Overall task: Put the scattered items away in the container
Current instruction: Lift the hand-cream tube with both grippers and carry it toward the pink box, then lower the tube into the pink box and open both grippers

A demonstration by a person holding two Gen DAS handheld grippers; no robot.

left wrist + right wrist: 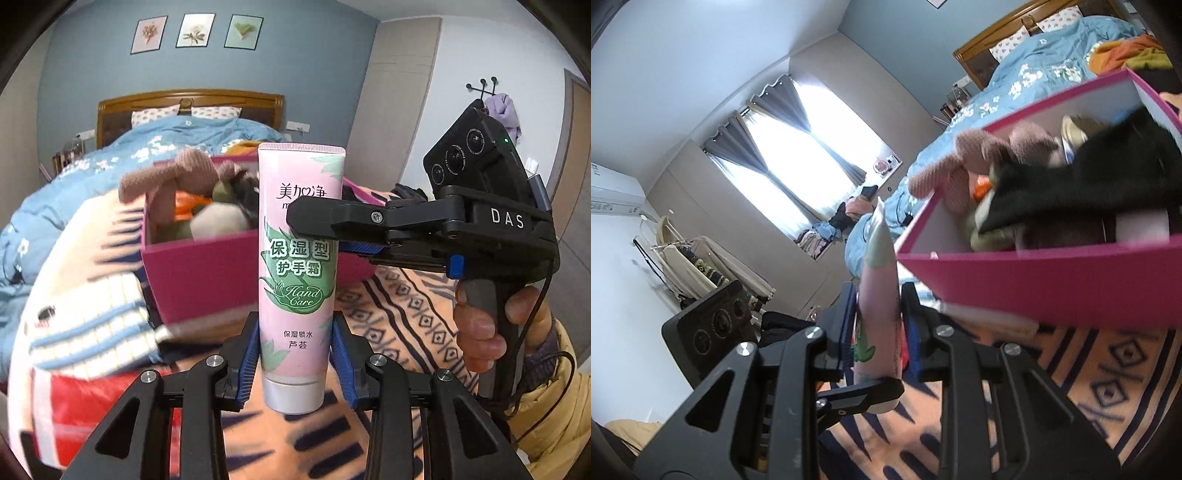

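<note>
Both grippers are clenched on one pink plastic hand-cream tube with green leaf print and a silver cap (298,273): the left gripper (298,354) grasps it low, just above the cap, and the right gripper (314,225) pinches it across the middle from the side. The tube stands upright, cap down, clear of the bedding, in front of the magenta cardboard box (207,273) and not yet over its rim. Judged from its contents, the task is well along: the box already holds a brown knitted soft toy (173,181), a black cloth item (1108,173) and several blurred soft things. The tube remains to be placed; whether other loose items remain cannot be told. Left of the box lies a whale-patterned cushion (85,295); below it spreads an orange patterned blanket (399,317). The box's near wall and the heaped toys stand in the way of entry.
</note>
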